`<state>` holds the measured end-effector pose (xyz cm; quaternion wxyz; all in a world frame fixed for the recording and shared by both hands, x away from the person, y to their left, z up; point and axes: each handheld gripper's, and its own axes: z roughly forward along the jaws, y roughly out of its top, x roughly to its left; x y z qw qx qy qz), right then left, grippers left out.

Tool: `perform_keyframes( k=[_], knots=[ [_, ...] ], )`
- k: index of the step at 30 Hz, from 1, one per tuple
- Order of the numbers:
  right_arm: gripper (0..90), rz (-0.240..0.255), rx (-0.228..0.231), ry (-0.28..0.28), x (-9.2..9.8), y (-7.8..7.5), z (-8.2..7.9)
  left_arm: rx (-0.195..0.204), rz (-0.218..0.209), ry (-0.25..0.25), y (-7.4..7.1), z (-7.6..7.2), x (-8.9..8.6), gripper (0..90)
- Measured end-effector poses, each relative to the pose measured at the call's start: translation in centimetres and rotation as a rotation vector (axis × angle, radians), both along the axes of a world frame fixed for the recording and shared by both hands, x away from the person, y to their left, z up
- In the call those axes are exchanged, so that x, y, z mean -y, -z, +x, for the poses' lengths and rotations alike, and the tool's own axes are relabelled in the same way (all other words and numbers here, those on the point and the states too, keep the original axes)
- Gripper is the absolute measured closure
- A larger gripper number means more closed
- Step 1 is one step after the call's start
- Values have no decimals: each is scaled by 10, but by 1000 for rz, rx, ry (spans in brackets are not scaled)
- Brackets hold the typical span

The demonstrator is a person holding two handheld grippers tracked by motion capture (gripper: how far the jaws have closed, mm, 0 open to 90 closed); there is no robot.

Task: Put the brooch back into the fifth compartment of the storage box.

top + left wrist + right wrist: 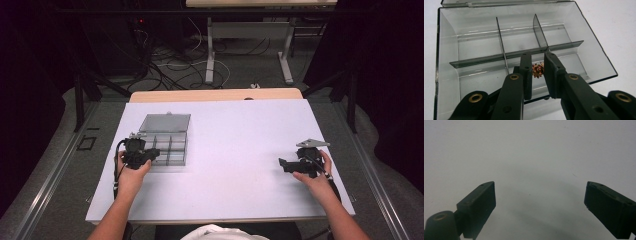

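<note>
The left gripper [538, 72] fingers pinch a small, shiny gold flower-shaped bead [538, 70] over the clear plastic box [449, 45]. The right gripper [540, 205] fingers are spread above the smooth white tabletop [529, 157]. The bead's edges are partly hidden.

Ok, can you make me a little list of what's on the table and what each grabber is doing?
table: white tabletop
box: clear grey compartment box, lid open, six sections
small thing: gold and red flower-like ornament
left gripper: jaws closed on the ornament, over the box's near middle section
right gripper: jaws wide open, nothing between them, over bare table
</note>
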<state>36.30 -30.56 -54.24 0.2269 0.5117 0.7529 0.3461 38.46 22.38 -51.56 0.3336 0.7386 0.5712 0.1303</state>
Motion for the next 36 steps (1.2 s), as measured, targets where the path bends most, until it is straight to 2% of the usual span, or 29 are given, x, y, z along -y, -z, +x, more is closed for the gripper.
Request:
perform_keyframes(
  k=[9, 15, 25, 32, 36],
  knots=[
    [100, 1, 0, -1, 0, 0, 0, -28, 45, 15, 8, 3, 5, 771],
    [101, 1, 0, -2, 0, 0, 0, -30, 49, 7, 10, 6, 4, 771],
    [102, 1, -1, -2, 0, 0, 0, -43, 41, 4, 13, 7, 1, 756],
    [103, 3, -2, -2, -1, 0, 0, -28, 26, -13, 13, 6, 0, 723],
    [102, 2, -4, 0, 0, 1, 0, -24, 23, -4, 11, 6, -1, 702]
  ],
)
